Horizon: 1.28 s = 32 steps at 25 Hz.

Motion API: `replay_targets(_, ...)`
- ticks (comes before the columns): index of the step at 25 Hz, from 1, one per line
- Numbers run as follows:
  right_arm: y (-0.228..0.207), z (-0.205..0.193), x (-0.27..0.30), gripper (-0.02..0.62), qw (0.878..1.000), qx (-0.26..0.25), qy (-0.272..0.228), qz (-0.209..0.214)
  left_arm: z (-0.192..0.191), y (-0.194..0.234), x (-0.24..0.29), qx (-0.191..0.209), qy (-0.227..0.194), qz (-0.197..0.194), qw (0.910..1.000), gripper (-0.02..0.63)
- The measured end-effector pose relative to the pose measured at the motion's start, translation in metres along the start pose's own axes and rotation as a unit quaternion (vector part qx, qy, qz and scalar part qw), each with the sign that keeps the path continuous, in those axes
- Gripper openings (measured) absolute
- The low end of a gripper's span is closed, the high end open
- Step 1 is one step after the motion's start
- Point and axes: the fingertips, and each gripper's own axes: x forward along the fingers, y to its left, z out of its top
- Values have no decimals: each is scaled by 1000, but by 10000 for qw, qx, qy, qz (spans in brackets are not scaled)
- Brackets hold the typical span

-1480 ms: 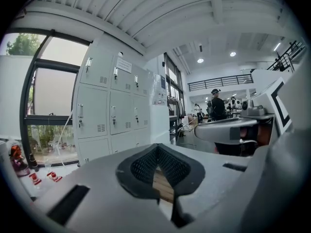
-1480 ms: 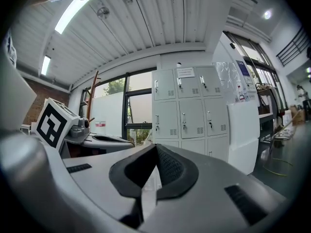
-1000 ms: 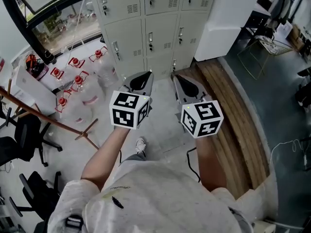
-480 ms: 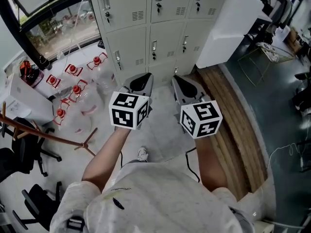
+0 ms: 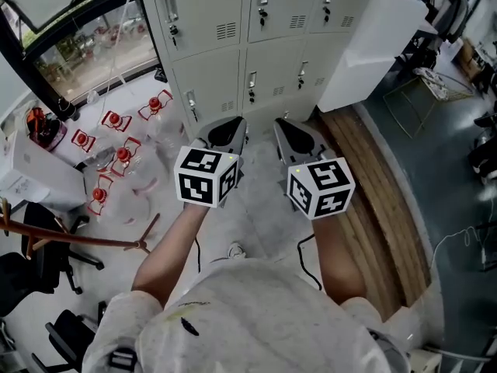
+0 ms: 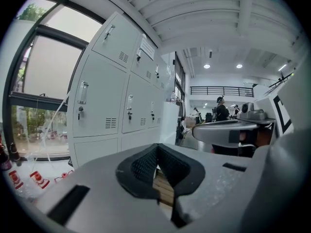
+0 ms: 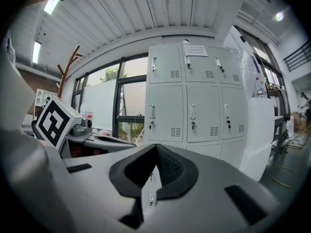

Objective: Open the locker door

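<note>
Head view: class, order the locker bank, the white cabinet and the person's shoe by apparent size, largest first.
1. locker bank, though cut off by the top edge
2. white cabinet
3. shoe, clearly the smallest

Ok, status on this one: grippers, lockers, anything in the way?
Left gripper and right gripper both shut, empty, short of the lockers. Doors in view closed, untouched. Red-capped bottles on floor, off to the left.
</note>
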Motion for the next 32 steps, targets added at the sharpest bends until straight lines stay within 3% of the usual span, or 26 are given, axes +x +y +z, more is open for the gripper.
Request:
replay_targets(17,-36,5,46,-5,9998,116,-71,-166,13,34,47,26,67,-130,9999,6)
replay_targets(32,-117,25,127,-5,9982,7,-285,520,47,76,145,-32,-31,500,9987,6)
